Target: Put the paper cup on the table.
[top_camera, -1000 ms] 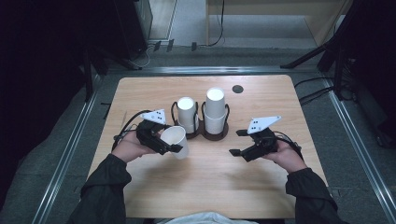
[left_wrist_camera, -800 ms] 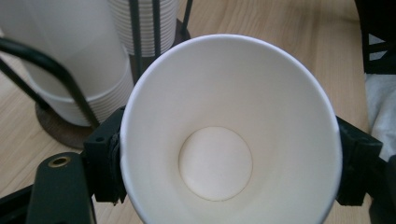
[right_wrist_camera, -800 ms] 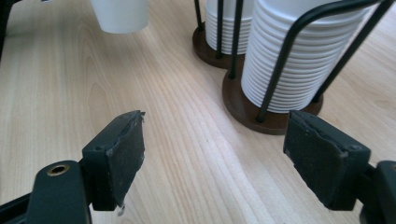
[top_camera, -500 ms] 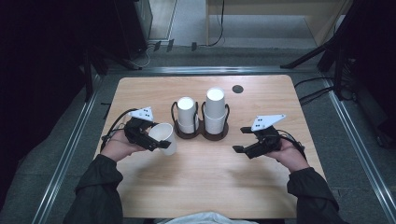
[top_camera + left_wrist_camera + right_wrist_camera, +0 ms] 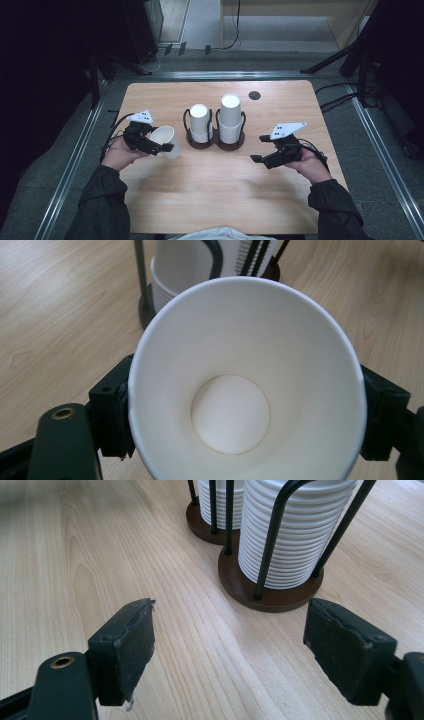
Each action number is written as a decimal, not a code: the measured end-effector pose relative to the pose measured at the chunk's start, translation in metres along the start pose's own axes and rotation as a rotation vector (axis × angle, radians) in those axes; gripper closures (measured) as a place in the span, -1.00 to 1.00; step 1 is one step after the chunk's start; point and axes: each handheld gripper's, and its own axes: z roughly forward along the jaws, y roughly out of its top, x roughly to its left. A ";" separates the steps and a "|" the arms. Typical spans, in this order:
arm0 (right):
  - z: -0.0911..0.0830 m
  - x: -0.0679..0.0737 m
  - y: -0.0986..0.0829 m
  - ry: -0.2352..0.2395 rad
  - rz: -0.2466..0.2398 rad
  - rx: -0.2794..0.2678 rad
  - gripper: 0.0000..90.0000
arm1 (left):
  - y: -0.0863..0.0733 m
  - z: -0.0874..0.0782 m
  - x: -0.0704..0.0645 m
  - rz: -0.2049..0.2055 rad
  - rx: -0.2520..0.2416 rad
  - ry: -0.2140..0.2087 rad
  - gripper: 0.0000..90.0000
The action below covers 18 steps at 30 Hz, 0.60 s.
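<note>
the left gripper (image 5: 162,148) is clamped on a white paper cup (image 5: 165,141), one jaw pressing each side of its wall just below the rim. in the high view the cup sits off the table (image 5: 210,200), tilted on its side with its mouth turned back toward the left hand (image 5: 117,155), and it hangs just left of the two holders without touching them. the left gripper view looks straight into the cup (image 5: 245,385): a clean white inside and a round bottom, with the pads (image 5: 112,415) squeezing the wall at left and right. beyond its rim stands the left holder (image 5: 200,142), a dark round base with black wire uprights around a stack of upside-down cups (image 5: 199,122). the right holder (image 5: 231,142) touches it and carries a taller stack (image 5: 230,117). the right gripper (image 5: 259,150) hovers low over the table to the right of the holders, its jaws spread wide with nothing between them; in the right gripper view the pads (image 5: 131,645) frame bare wood, with the right holder's base (image 5: 272,587) near ahead. a small dark disc (image 5: 254,95) lies at the table's far edge.
</note>
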 end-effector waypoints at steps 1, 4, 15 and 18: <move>0.000 0.000 0.000 -0.001 -0.001 0.003 -0.55 | -0.001 -0.001 0.001 -0.007 -0.001 0.004 -0.59; 0.001 0.000 -0.001 -0.008 -0.007 0.010 -0.55 | -0.002 -0.003 0.005 -0.026 -0.009 0.023 -0.59; 0.006 -0.001 -0.003 -0.005 -0.008 0.031 -0.55 | -0.009 -0.010 0.019 -0.094 -0.035 0.093 -0.59; 0.008 -0.001 -0.004 -0.010 -0.011 0.042 -0.55 | -0.011 -0.012 0.023 -0.124 -0.041 0.109 -0.59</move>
